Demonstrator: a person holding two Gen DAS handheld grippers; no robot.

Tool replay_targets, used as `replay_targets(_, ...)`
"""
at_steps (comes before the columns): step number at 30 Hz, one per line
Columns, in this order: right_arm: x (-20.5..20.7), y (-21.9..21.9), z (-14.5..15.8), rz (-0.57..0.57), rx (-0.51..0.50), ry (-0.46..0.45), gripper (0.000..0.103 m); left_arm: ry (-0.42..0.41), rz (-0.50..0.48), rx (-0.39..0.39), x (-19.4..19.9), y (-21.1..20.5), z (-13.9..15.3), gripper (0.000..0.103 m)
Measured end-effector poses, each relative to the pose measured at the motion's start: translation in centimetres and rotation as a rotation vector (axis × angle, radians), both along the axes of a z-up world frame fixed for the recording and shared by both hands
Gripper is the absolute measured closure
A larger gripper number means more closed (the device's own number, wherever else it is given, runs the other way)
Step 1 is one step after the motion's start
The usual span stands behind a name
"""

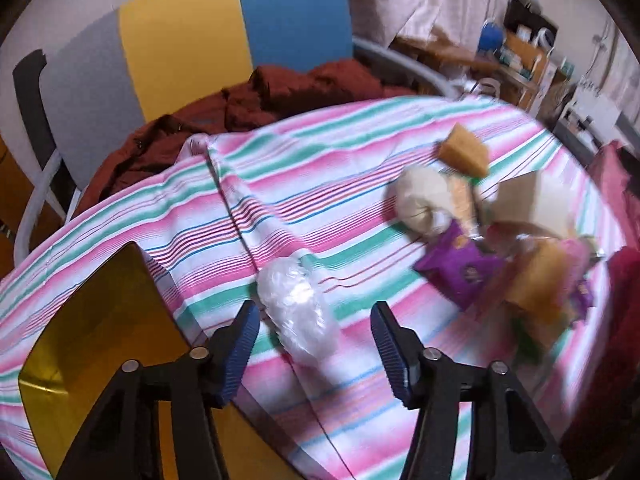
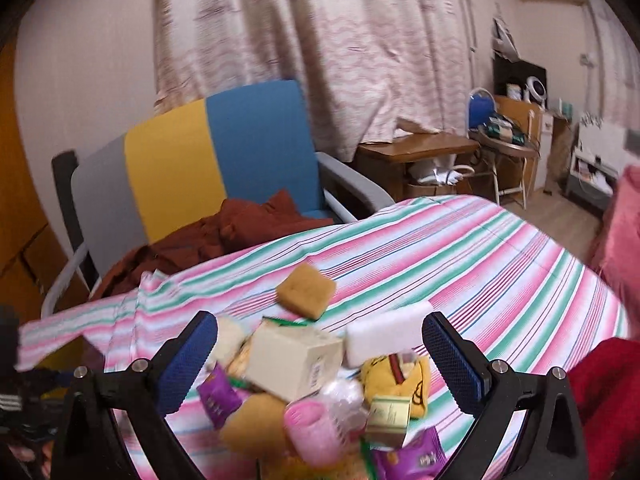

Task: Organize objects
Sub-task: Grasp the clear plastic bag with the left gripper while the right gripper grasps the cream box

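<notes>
blue fingers [image 1: 240,344] spread above striped cloth [image 1: 360,140]; chair [image 2: 240,148] behind.

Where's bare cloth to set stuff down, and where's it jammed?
Free: the striped cloth beyond the brown sponge, toward the far table edge, and the strip between the clear plastic bag and the chair's red garment. Crowded: the snack pile under the open right gripper.

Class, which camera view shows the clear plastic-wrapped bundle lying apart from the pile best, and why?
The left wrist view: the clear plastic-wrapped bundle lies whole on the striped cloth, just ahead of the open left hand-held gripper. In the right wrist view I cannot pick it out; only crinkled plastic within the pile shows.
</notes>
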State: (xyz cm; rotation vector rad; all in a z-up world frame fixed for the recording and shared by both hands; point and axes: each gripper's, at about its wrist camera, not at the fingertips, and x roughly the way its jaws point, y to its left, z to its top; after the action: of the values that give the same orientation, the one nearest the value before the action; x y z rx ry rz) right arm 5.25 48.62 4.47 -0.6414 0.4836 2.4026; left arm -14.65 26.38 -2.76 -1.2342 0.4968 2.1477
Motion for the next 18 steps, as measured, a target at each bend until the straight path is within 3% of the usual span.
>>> replay_targets(3, 0.3, 1.7, -1.0, -0.034, -0.063, 0.012, 0.000, -0.023, 0.010, -0.053, -1.2, 1.0, -1.7, 0.050)
replay_targets(6, 1.0, 3.3, -1.3, -0.065, -0.125, 0.042, 0.000, -0.055, 0.010, -0.075, -1.9, 1.5, -2.8, 0.065)
replay_targets(8, 1.1, 3.7, -1.7, -0.067, -0.168, 0.045, 0.000, -0.045, 0.002, -0.083, -2.0, 1.7, -3.3, 0.068)
replay_targets(11, 0.7, 4.0, -2.3, -0.046, -0.213, 0.036, 0.000, -0.013, -0.025, -0.072, -1.6, 1.9, -3.1, 0.070)
replay_targets(18, -2.1, 1.8, -3.5, 0.065, -0.169, -0.088, 0.000, 0.029, -0.025, 0.033, 0.1, 1.1, -1.1, 0.071)
